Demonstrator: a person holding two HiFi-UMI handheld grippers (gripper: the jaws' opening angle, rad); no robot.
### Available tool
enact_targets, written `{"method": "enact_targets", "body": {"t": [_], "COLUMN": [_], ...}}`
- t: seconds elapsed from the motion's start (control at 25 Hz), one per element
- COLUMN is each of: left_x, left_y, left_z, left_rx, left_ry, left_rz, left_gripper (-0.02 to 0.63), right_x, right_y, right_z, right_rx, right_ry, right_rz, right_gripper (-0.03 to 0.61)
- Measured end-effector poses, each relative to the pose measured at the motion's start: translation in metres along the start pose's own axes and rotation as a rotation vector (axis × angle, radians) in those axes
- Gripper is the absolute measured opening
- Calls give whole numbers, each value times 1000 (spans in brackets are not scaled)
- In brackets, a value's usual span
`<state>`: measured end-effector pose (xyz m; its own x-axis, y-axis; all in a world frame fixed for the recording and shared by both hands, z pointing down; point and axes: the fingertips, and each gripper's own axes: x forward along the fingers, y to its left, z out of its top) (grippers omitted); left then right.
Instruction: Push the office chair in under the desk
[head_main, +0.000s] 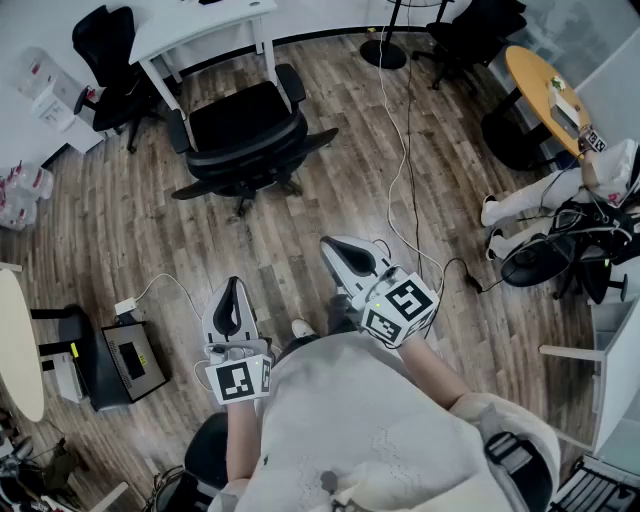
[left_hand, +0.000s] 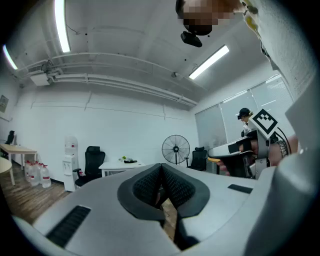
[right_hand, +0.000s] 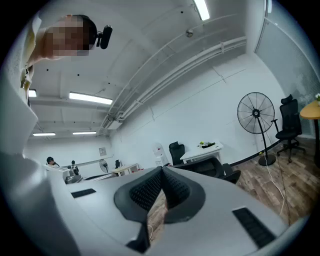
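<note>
From the head view, the black office chair (head_main: 245, 135) stands on plank flooring just in front of the white desk (head_main: 200, 25), pulled out and well apart from both tongs. The left gripper (head_main: 234, 292) and right gripper (head_main: 335, 250) point towards it.

The left gripper view alone shows a round pedestal fan (left_hand: 176, 148). This gripper's ribbed dark pads meet, with nothing between them.

In the right gripper view its pads are likewise pressed together and empty, with the chair beyond them.
</note>
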<state>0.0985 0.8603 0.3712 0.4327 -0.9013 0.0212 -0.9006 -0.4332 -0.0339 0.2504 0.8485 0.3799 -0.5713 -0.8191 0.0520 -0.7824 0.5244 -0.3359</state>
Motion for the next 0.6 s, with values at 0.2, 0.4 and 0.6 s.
{"method": "enact_targets", "body": {"t": [0.2,0.4,0.6], "left_x": [-19,-36,-38], "left_y": [3,5,1], "left_z": [6,10,7], "left_rx": [-3,-28,24], "left_ry": [-10,-62,-44], "left_rz": [-64,-47,-64], "left_gripper": [21,21,21], "right_x": [-14,-38,-44], "right_y": [26,34,39], "right_z": [0,-7,-10], "right_rx": [-46,-44,-40], "right_ry": [-16,-31,-30], "right_rz": [-19,-81,-98], "right_gripper": [6,7,7]}}
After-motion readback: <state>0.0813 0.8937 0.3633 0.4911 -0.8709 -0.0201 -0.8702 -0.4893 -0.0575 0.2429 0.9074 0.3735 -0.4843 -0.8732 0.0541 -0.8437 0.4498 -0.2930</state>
